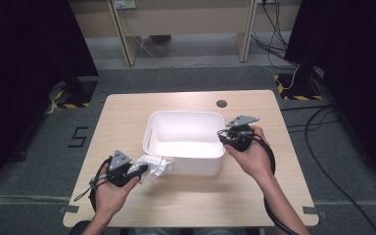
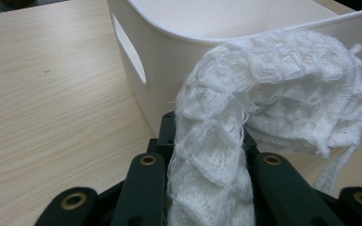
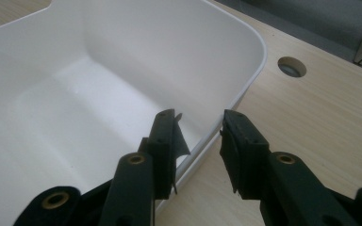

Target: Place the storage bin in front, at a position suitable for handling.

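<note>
Left gripper (image 1: 136, 171) at lower left is clamped on the white knit cloth (image 2: 273, 89), just beside the white bin (image 1: 185, 166). Right gripper (image 3: 199, 141) straddles the rim without pinching it. Best bet: lift the cloth clear of the wall before dropping it in.

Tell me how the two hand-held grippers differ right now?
The left hand-held gripper is shut on a white knitted cloth beside the white plastic bin; the right hand-held gripper holds nothing, its jaws standing open astride the bin's rim. The left sits near the bin's front corner, the right at its far side. Both have black jaws and a grey plate on top.
</note>
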